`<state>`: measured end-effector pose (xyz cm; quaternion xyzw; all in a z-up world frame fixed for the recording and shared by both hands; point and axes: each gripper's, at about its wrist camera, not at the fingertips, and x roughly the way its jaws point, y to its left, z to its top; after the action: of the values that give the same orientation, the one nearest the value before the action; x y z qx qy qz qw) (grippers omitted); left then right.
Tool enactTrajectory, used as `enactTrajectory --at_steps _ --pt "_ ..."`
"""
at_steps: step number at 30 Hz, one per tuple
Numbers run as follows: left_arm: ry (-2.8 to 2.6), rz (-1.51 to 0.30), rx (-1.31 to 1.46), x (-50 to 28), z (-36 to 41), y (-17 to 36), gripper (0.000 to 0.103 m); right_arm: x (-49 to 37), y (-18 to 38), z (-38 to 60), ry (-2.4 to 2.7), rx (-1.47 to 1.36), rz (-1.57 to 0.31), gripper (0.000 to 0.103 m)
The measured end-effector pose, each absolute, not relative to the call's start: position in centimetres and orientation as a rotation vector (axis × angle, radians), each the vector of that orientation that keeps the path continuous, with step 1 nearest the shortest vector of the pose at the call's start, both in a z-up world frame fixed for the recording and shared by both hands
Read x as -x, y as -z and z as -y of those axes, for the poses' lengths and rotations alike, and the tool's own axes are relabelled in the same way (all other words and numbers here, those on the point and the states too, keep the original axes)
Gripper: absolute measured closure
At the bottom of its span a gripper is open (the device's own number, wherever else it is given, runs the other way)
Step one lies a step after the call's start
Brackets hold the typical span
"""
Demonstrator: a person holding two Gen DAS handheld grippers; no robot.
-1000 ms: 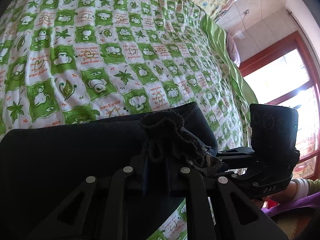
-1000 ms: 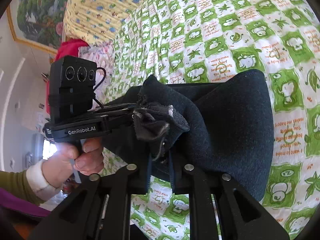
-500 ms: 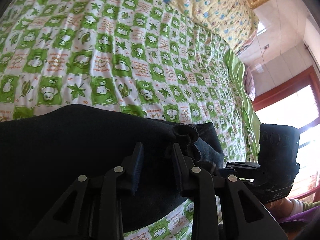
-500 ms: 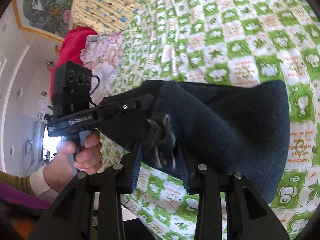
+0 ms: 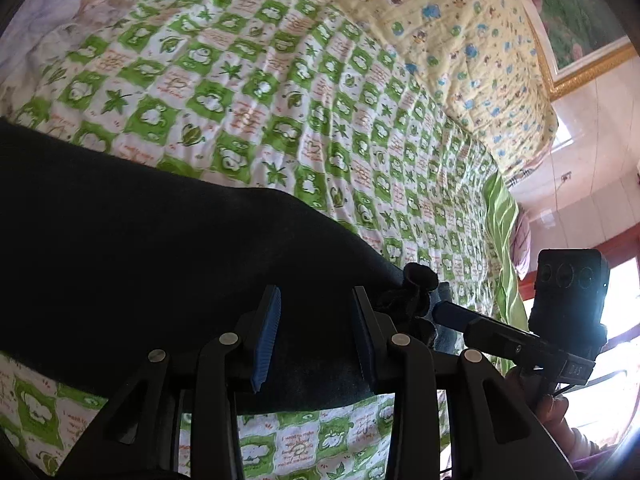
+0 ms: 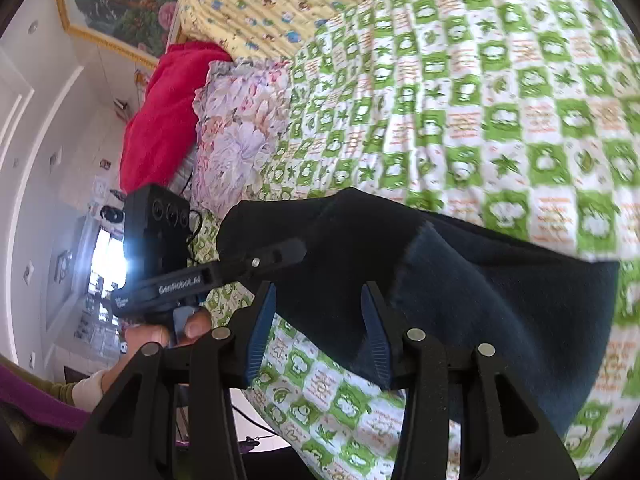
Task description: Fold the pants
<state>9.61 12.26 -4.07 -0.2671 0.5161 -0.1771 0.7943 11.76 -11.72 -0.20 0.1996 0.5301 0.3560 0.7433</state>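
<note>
The dark navy pants [image 5: 160, 256] lie folded flat on the green-and-white checked bed cover; they also show in the right wrist view [image 6: 480, 300]. My left gripper [image 5: 316, 304] is open and empty, its blue pads just above the near edge of the pants. My right gripper [image 6: 318, 304] is open and empty over the pants' near corner. A bunched hem end [image 5: 416, 284] sticks up at the pants' right corner. Each gripper shows in the other's view, the right one [image 5: 452, 314] and the left one [image 6: 280, 252], both by the pants' edge.
The checked bed cover [image 5: 304, 112] spreads beyond the pants. A yellow quilt [image 5: 460, 40] lies at the far end. A floral pillow [image 6: 240, 120] and a red blanket [image 6: 168, 112] lie at the bed's left side. A window [image 5: 616, 292] is at right.
Both grippers held bunched pant fabric a second ago. They have let go, opened wide and drawn back, and the pants now lie flat on the bed.
</note>
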Motion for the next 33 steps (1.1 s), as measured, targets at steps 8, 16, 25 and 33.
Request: enactTrajectory --at_steps 8,16,25,33 --pt "0.212 -1.061 0.672 -6.3 -17.4 3.8 0.065 -13.3 0.0 8.3 -0.826 -0.371 -1.172 0.049" --pt "0.070 -1.009 0.730 -3.5 -21.9 3.5 0.065 -14.7 0.0 4.0 -0.896 -0.301 -1.192 0.048" --pt "-0.068 -0.964 0.810 -1.4 -25.6 3.6 0.065 -16.4 0.1 -0.6 -0.977 -0.215 -1.214 0.045" --pt "-0.172 -0.941 0.855 0.2 -28.4 3.8 0.061 -17.8 0.8 -4.9 -1.041 -0.137 -1.235 0.044"
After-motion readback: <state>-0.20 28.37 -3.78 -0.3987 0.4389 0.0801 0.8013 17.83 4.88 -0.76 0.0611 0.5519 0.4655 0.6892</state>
